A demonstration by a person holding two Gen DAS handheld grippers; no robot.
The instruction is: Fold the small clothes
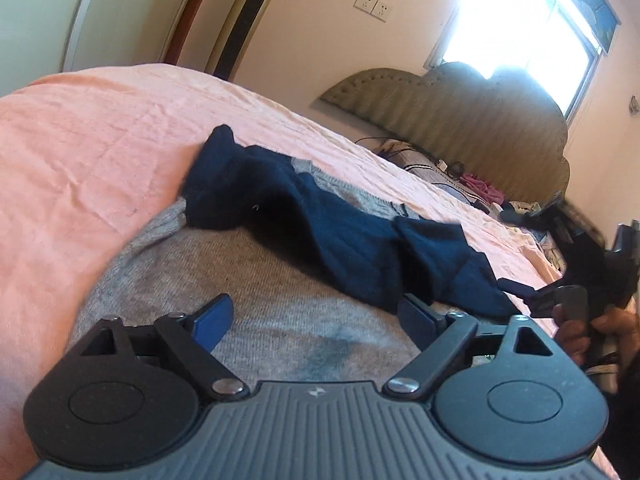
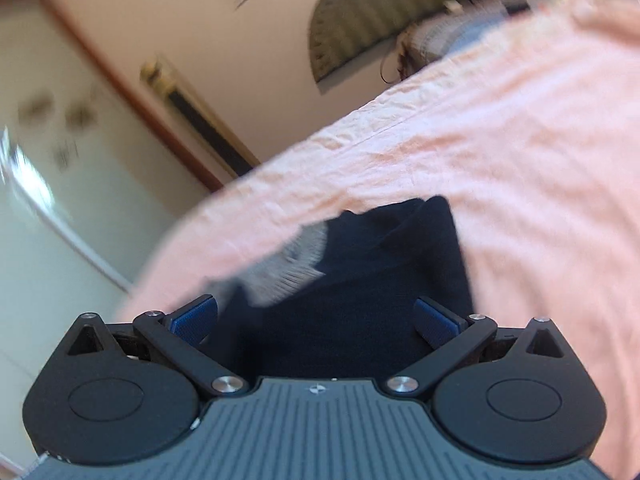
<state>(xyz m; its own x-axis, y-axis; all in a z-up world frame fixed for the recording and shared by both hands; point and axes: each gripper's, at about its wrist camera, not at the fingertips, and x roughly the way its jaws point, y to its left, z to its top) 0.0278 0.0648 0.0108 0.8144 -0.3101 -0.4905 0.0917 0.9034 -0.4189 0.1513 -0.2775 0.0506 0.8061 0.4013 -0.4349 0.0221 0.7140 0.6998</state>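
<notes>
A grey knit garment [image 1: 248,280] with navy sleeves [image 1: 328,236] lies on a pink bedsheet [image 1: 100,140]. My left gripper [image 1: 316,322] is open, its blue pads low over the grey body, just short of the navy sleeve. My right gripper [image 2: 316,320] is open and empty, right over the navy fabric [image 2: 360,300], with a grey ribbed edge [image 2: 288,268] to the left. The right view is blurred. The right gripper also shows in the left wrist view [image 1: 532,294] at the sleeve's right end, held by a hand.
A padded olive headboard [image 1: 480,112] stands at the bed's far end, with pillows and loose clutter [image 1: 472,184] below it. A tall fan or heater [image 1: 252,16] stands by the wall. A bright window [image 1: 528,20] is at the upper right.
</notes>
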